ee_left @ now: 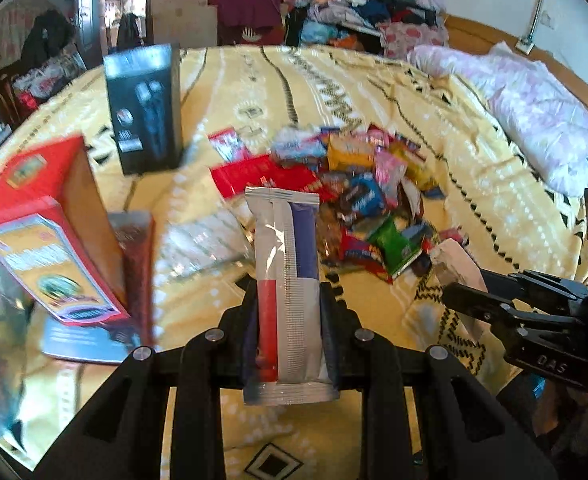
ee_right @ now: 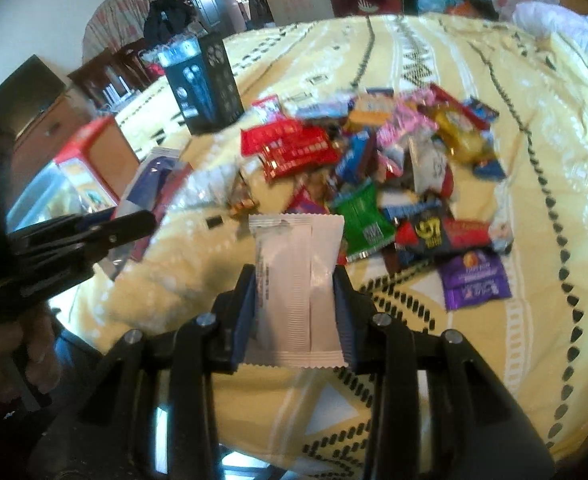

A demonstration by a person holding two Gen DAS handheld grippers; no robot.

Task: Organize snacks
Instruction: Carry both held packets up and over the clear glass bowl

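My left gripper (ee_left: 290, 292) is shut on a long silver snack bar (ee_left: 286, 264) with red and blue panels, held upright above the yellow bedspread. My right gripper (ee_right: 294, 280) is shut on a plain white snack packet (ee_right: 298, 280), held above the bedspread. A heap of mixed snack packets (ee_left: 366, 196) lies ahead of both grippers; it also shows in the right wrist view (ee_right: 374, 168). The right gripper appears at the right of the left wrist view (ee_left: 454, 292), and the left gripper at the left of the right wrist view (ee_right: 146, 220).
A red open box (ee_left: 50, 228) and a tall black box (ee_left: 144, 108) stand at the left on the patterned bedspread (ee_left: 494, 208). A clear plastic container (ee_right: 50, 196) sits beside the red box. A folded pale quilt (ee_left: 534, 112) lies at the right. Piled clothes (ee_left: 354, 8) sit beyond the bed.
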